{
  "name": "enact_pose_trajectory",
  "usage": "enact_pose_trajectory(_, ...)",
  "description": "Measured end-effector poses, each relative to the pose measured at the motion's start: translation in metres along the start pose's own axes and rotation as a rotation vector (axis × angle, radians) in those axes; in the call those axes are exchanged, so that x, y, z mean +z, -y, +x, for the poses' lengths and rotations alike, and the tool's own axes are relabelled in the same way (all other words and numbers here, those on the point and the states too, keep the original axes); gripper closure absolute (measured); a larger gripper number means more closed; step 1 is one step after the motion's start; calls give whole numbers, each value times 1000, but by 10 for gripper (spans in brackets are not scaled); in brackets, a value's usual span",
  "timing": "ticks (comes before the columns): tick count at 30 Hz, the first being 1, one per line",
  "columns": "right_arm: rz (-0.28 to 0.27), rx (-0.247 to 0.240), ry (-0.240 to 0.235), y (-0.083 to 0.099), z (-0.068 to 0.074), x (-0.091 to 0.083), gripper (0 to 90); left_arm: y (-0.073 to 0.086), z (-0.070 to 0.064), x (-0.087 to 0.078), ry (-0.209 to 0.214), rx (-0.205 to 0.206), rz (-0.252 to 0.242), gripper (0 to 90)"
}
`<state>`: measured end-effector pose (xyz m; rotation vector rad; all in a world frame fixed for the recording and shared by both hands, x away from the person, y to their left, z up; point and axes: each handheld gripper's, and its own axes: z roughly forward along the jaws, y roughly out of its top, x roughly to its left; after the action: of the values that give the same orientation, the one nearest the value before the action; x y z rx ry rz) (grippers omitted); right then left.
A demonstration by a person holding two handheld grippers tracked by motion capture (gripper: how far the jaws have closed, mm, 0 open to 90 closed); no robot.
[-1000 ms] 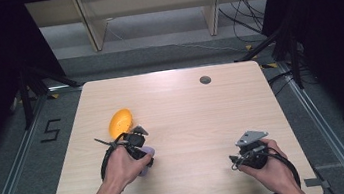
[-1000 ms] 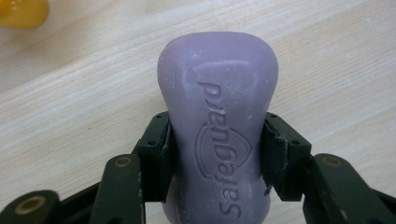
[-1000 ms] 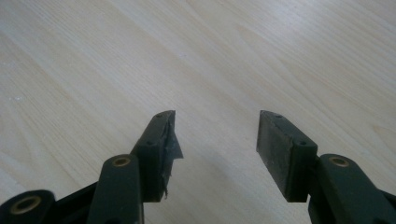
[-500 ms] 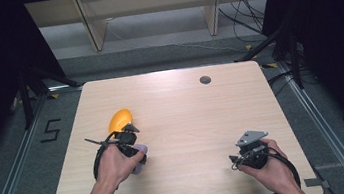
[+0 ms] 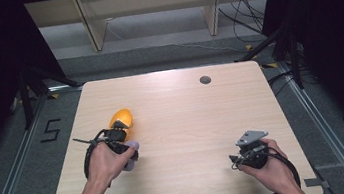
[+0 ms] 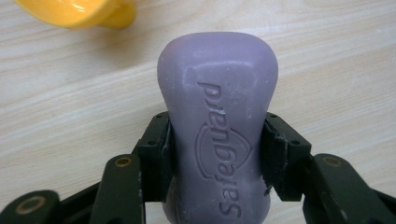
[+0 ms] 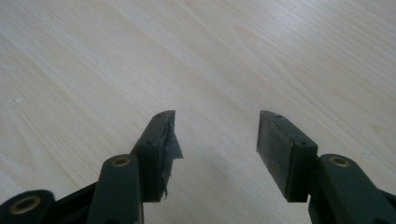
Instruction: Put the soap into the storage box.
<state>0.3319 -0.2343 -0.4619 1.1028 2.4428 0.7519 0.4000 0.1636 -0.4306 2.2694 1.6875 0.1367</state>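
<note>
Left gripper [image 6: 217, 154]: jaws clamped on soap [image 6: 217, 140], long axis running out along them. Yellow dish [image 5: 120, 119] just beyond at 12 o'clock. Right gripper [image 7: 217, 140]: jaws half open, empty, well apart over the counter [image 5: 203, 118].

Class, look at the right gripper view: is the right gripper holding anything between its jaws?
No. The right gripper has its jaws apart, with bare table between them.

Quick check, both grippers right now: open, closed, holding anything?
Left gripper: closed on the purple soap bar, jaws clamping its two sides.
Right gripper: open, nothing between the jaws, over bare table.
</note>
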Motion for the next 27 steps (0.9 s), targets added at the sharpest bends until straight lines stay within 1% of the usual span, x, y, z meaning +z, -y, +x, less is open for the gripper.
enact_pose_trajectory(2, 5, 6, 8, 0, 1, -1, 474, 0, 3, -1, -1, -18, -8, 489)
enact_pose_trajectory(3, 5, 6, 8, 0, 1, -1, 474, 0, 3, -1, -1, -18, -8, 489)
enact_pose_trajectory(4, 5, 5, 17, 0, 1, -1, 474, 0, 5, -1, -3, -21, -4, 489)
enact_pose_trajectory(6, 4, 5, 18, 0, 1, -1, 474, 0, 6, -1, -8, -19, -7, 489)
enact_pose_trajectory(7, 4, 5, 18, 0, 1, -1, 474, 0, 7, -1, -7, -26, -11, 489)
enact_pose_trajectory(8, 4, 6, 19, 0, 1, -1, 474, -1, 8, -2, -9, -22, -9, 489)
enact_pose_trajectory(9, 5, 6, 15, 0, 1, -1, 474, -1, 9, -2, -11, -31, -13, 489)
enact_pose_trajectory(10, 5, 8, 11, 0, 1, -1, 474, -1, 10, -2, -12, -26, -8, 489)
enact_pose_trajectory(11, 0, 1, 0, 0, 0, 0, 474, -1, 11, -2, -11, -32, -13, 489)
enact_pose_trajectory(14, 1, 21, 12, 0, 1, -2, 474, -1, 13, -4, -14, -41, -18, 489)
enact_pose_trajectory(15, 1, 21, 12, 0, 1, -2, 474, -2, 14, -4, -16, -36, -23, 489)
enact_pose_trajectory(16, 5, 24, 13, 0, 1, -2, 474, -2, 15, -5, -16, -44, -20, 489)
enact_pose_trajectory(17, 4, 25, 12, 0, 1, -2, 474, -2, 16, -6, -18, -39, -22, 489)
enact_pose_trajectory(18, 4, 25, 12, 0, 1, -2, 474, -2, 17, -6, -17, -48, -27, 489)
enact_pose_trajectory(20, 4, 25, 15, 0, 1, -2, 474, -3, 18, -8, -20, -52, -27, 489)
enact_pose_trajectory(21, 4, 24, 15, 0, 1, -2, 473, -4, 19, -8, -24, -47, -32, 489)
enact_pose_trajectory(24, 4, 24, 13, 0, 1, -2, 474, -5, 21, -9, -27, -54, -43, 490)
enact_pose_trajectory(27, 3, 25, 15, 0, 1, -2, 474, -6, 23, -12, -27, -58, -42, 490)
